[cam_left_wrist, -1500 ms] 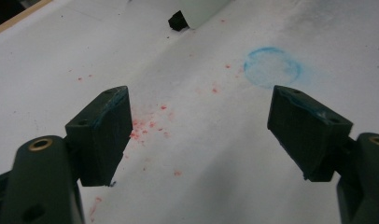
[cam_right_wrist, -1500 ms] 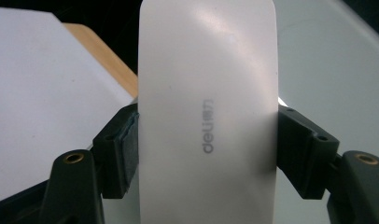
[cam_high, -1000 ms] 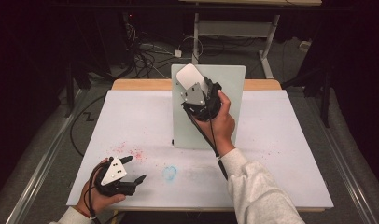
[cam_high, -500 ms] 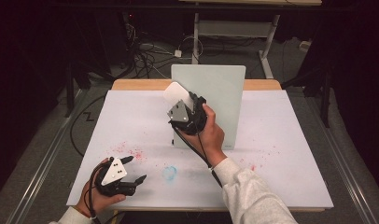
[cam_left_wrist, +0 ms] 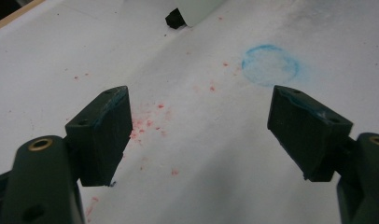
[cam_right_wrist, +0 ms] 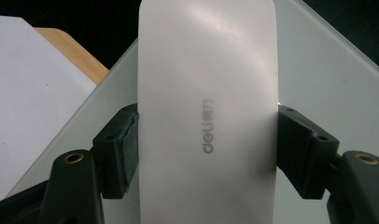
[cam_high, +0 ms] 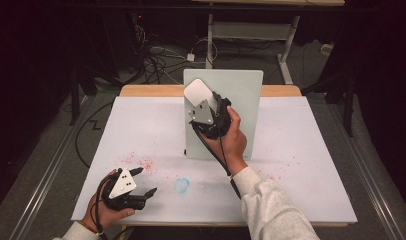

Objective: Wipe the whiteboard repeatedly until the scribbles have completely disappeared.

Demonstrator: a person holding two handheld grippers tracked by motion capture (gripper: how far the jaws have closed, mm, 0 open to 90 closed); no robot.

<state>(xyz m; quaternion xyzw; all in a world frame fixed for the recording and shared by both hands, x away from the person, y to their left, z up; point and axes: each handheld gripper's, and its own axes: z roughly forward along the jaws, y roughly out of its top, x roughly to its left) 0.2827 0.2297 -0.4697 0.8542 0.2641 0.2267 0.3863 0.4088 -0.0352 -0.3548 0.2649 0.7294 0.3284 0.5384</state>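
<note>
- The white table (cam_high: 301,165) was seen spanning the middle and lower part of the high view; faint red specks (cam_high: 138,162) were scattered on it at lower left, and a blue smudged ring (cam_high: 181,185) lay below the centre.
- A pale green upright board (cam_high: 241,95) was stood at the centre of the high view, near the table's far wooden edge; one black foot (cam_left_wrist: 174,18) of it was caught at the top of the left gripper view.
- The right gripper (cam_high: 206,107) was held up in front of the board at the frame's centre; its jaws were clamped on the long sides of a white eraser (cam_right_wrist: 206,112), grey lettering visible on its face.
- The left gripper (cam_high: 141,182) was rested at the lower left of the high view; its jaws were spread wide with nothing between them.
</note>
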